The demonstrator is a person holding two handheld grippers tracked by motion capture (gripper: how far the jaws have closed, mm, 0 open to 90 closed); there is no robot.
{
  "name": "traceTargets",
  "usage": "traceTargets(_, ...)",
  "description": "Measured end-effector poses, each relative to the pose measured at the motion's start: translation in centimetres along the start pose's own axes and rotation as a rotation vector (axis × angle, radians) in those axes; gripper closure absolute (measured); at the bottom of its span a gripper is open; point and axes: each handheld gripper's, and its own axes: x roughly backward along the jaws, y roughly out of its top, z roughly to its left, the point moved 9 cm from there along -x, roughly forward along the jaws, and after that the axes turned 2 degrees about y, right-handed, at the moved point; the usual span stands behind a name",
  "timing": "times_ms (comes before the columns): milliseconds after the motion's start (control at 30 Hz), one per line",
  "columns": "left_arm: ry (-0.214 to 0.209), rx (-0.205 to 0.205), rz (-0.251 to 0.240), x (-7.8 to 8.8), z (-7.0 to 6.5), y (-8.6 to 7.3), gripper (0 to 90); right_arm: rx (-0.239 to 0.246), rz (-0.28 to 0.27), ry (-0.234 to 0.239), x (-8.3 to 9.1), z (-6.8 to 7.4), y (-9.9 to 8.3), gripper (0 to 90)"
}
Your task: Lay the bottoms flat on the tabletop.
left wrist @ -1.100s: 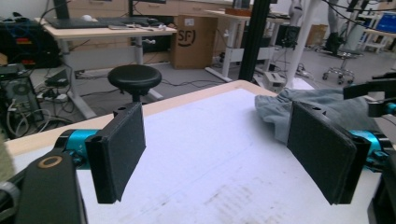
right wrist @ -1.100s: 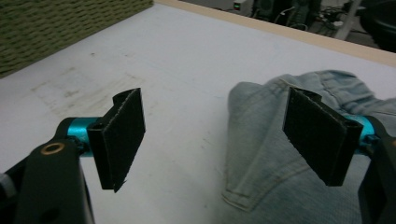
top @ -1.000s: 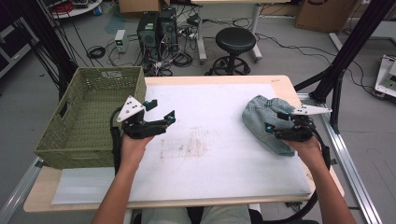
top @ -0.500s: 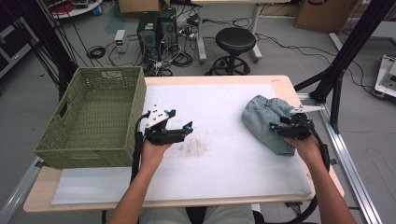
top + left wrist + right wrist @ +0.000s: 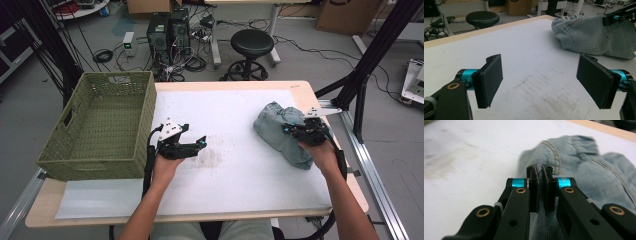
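Observation:
A crumpled pair of light blue jeans (image 5: pixel 280 132) lies on the right part of the white table mat (image 5: pixel 235 115). My right gripper (image 5: pixel 294 131) sits on the jeans; its jaws have just been closing and now pinch a fold of denim (image 5: pixel 540 173) between the pads. My left gripper (image 5: pixel 199 144) hovers over the middle of the mat, just right of the basket, with its pads (image 5: pixel 491 80) wide apart and nothing between them. From the left gripper view the jeans (image 5: pixel 594 36) lie ahead to the right.
A green woven basket (image 5: pixel 102 125) stands at the table's left edge. A faint brown stain (image 5: pixel 212 157) marks the mat near the left gripper. Behind the table are a black stool (image 5: pixel 252 47), computer towers and cables. A black frame post (image 5: pixel 370 60) rises at the right.
My left gripper moved right, from beside the basket out over the mat. The right gripper's jaws went from open to shut on a fold of the jeans.

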Motion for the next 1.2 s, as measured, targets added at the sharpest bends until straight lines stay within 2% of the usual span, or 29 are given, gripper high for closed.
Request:
traceTargets(67,0.002,0.003,0.004,0.0,0.1,-0.2,21.1,0.035,0.007,0.048,-0.7,1.6,0.6,86.1)
traceTargets(100,0.002,0.003,0.004,0.0,0.1,-0.2,21.1,0.035,0.007,0.048,-0.7,1.6,0.6,86.1)
traceTargets(133,0.003,0.006,0.003,0.1,0.2,-0.2,21.1,0.073,0.017,0.091,-1.5,3.5,1.2,86.0)
traceTargets(200,0.003,0.008,0.0,0.1,0.2,-0.2,21.1,0.101,0.026,0.119,-2.5,5.2,1.6,86.1)
traceTargets(233,0.003,0.009,0.0,0.1,0.2,-0.2,21.1,0.101,0.026,0.119,-2.5,5.2,1.6,86.1)
traceTargets(267,0.001,0.008,-0.001,0.2,0.2,-0.2,21.1,0.113,0.026,0.133,-3.5,6.4,2.0,85.6)
traceTargets(300,0.002,0.01,-0.004,0.2,0.2,-0.1,21.1,0.111,0.028,0.128,-4.0,6.6,2.1,83.8)
traceTargets(367,0.003,0.011,-0.007,0.3,0.2,-0.1,21.1,0.086,0.02,0.122,-4.3,6.6,2.3,72.8)
traceTargets(400,0.003,0.011,-0.007,0.3,0.2,-0.1,21.2,0.064,0.001,0.12,-4.1,6.3,2.5,68.2)
traceTargets(433,0.003,0.012,-0.007,0.3,0.2,-0.1,21.2,0.064,0.001,0.12,-4.1,6.3,2.5,68.2)
traceTargets(467,0.001,0.009,-0.005,0.3,0.2,-0.1,21.1,0.025,-0.06,0.103,-2.8,5.4,3.0,62.3)
traceTargets(533,0.0,0.011,-0.005,0.4,0.2,-0.1,21.2,-0.012,-0.125,0.065,-0.9,3.9,3.3,58.8)
traceTargets(567,-0.001,0.011,-0.003,0.4,0.3,-0.1,21.2,-0.012,-0.125,0.065,-0.9,3.9,3.3,58.8)
traceTargets(600,0.001,0.012,-0.003,0.4,0.3,-0.2,21.2,-0.027,-0.141,0.035,0.0,3.0,3.1,58.7)
traceTargets(633,0.001,0.012,-0.002,0.4,0.3,-0.2,21.2,-0.06,-0.134,-0.041,1.4,0.9,2.3,58.2)
traceTargets(667,0.002,0.012,-0.002,0.4,0.3,-0.2,21.2,-0.078,-0.112,-0.077,1.8,-0.1,1.6,57.1)
traceTargets(700,0.001,0.01,-0.001,0.4,0.3,-0.2,21.1,-0.096,-0.089,-0.101,2.1,-1.1,0.9,56.2)
traceTargets(767,0.001,0.01,-0.001,0.4,0.3,-0.2,21.1,-0.134,-0.054,-0.103,2.2,-2.2,-0.5,49.9)
traceTargets(800,0.001,0.01,-0.001,0.4,0.3,-0.2,21.2,-0.134,-0.054,-0.103,2.2,-2.2,-0.5,49.9)
traceTargets(833,0.0,0.011,-0.002,0.4,0.3,-0.3,21.2,-0.151,-0.035,-0.075,2.0,-2.7,-1.8,42.5)
traceTargets(867,0.0,0.011,-0.002,0.4,0.3,-0.3,21.2,-0.151,-0.035,-0.075,2.0,-2.7,-1.8,42.5)
traceTargets(933,-0.002,0.011,-0.001,0.4,0.3,-0.3,21.2,-0.182,0.01,-0.069,1.5,-3.1,-3.4,38.8)
traceTargets(1000,-0.004,0.012,0.003,0.4,0.3,-0.4,21.2,-0.212,0.051,-0.066,0.9,-3.2,-4.2,40.1)
traceTargets(1033,-0.004,0.012,0.003,0.4,0.3,-0.4,21.1,-0.212,0.051,-0.066,0.9,-3.2,-4.2,40.1)
traceTargets(1067,-0.005,0.011,0.004,0.4,0.3,-0.5,21.1,-0.218,0.074,-0.065,0.7,-3.1,-4.5,44.5)
traceTargets(1100,-0.008,0.014,0.007,0.4,0.2,-0.6,21.3,-0.202,0.141,-0.065,-0.1,-2.9,-5.4,50.0)
traceTargets(1133,-0.007,0.012,0.009,0.4,0.3,-0.7,21.5,-0.197,0.161,-0.079,-0.3,-2.9,-5.6,50.8)
traceTargets(1167,-0.007,0.012,0.009,0.4,0.3,-0.7,21.6,-0.197,0.161,-0.079,-0.3,-2.9,-5.6,50.8)
traceTargets(1200,-0.009,0.015,0.011,0.3,0.2,-0.8,21.6,-0.206,0.137,-0.105,0.0,-3.3,-5.3,49.0)
